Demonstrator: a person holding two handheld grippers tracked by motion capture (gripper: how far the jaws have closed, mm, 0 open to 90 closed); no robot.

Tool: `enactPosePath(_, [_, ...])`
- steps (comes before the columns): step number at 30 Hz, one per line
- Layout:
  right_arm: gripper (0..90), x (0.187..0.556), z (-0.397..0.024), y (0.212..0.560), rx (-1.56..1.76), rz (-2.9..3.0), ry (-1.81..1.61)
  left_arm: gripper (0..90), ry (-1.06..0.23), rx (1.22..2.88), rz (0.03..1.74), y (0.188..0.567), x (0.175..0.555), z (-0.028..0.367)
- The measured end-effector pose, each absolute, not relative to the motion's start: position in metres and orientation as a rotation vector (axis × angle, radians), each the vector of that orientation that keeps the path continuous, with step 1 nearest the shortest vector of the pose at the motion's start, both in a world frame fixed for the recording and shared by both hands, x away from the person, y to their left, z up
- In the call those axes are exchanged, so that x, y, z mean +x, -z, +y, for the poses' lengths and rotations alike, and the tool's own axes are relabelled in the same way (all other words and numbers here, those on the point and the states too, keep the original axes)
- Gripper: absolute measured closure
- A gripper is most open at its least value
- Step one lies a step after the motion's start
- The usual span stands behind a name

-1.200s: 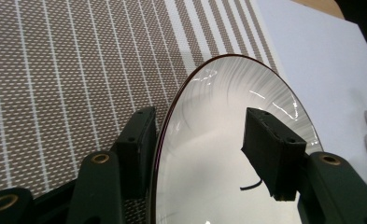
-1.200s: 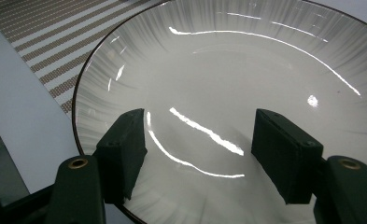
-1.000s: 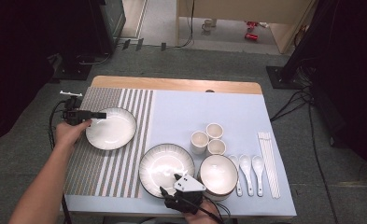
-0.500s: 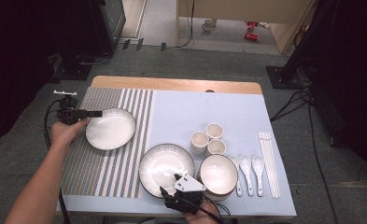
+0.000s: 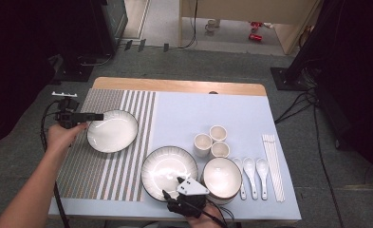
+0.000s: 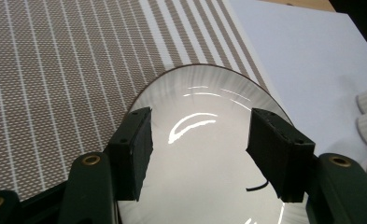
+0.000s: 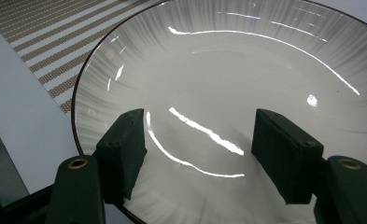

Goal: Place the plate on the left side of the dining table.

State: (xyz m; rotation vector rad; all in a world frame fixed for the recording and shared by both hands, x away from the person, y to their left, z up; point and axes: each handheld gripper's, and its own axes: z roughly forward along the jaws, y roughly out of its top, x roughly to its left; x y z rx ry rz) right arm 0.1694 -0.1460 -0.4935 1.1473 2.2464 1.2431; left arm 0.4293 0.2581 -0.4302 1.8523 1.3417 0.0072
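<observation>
While the jaws of the left gripper [image 5: 97, 116] stand apart, just widened with nothing pinched between them, a white plate [image 5: 112, 130] is seen below them on the striped placemat [image 5: 79, 156]. The jaws of the right gripper [image 5: 167, 195] are likewise held open, over the near rim of a second plate [image 5: 169, 166] on the blue tabletop [image 5: 198, 114]. Both plates are judged stiff, glazed, slippery and breakable, best taken at the rim. Cups [image 5: 211, 141], spoons [image 5: 253, 172] and chopsticks [image 5: 273, 164] are shown from above; fine rim ribbing [image 7: 284, 42] is revealed in the right gripper view.
</observation>
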Motion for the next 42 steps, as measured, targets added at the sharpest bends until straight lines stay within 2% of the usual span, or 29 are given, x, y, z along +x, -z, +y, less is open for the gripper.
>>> enactPosePath(24, [34.4, 0.170, -0.146, 0.493, 1.149, 2.252, -1.241, 34.8, -0.056, 1.937, 1.203, 0.416, 0.385, 0.218])
enactPosePath(42, [34.4, 0.170, -0.146, 0.493, 1.150, 2.252, -1.242, 29.7, -0.064, 1.961, 1.135, 0.423, 0.351, 0.195])
